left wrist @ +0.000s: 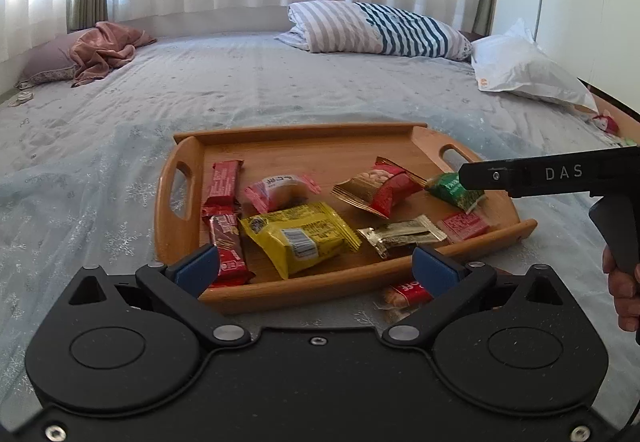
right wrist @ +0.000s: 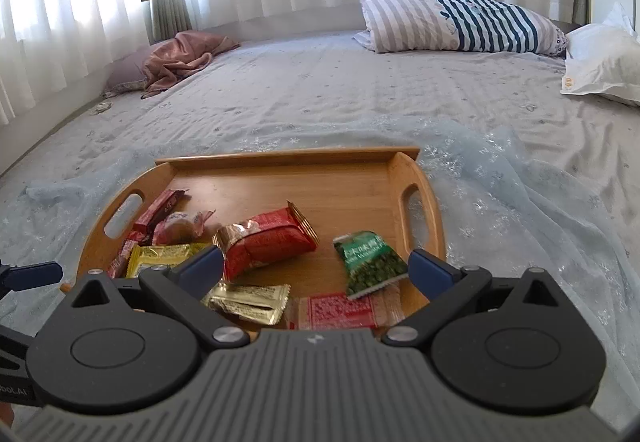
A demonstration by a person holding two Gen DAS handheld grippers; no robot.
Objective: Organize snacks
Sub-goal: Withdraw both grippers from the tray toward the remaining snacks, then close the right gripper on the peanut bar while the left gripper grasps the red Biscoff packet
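Both the left gripper (left wrist: 314, 266) and right gripper (right wrist: 316, 268) are hovering wide apart, empty. Snacks are gathering in the wooden tray (left wrist: 320, 139); one red packet (left wrist: 406, 296), partly hidden, is seemingly lying outside it.

From my left wrist view, a red packet (left wrist: 406, 296) outside the tray (left wrist: 182, 201) sits half hidden behind my left gripper (left wrist: 316, 268), and I can't read its print. The right gripper (left wrist: 520, 177) and the hand (left wrist: 624, 290) holding it are cut off at the frame's right edge. From the right wrist view, the gripper body covers the tray's near rim and part of the red-patterned packet (right wrist: 340, 312).
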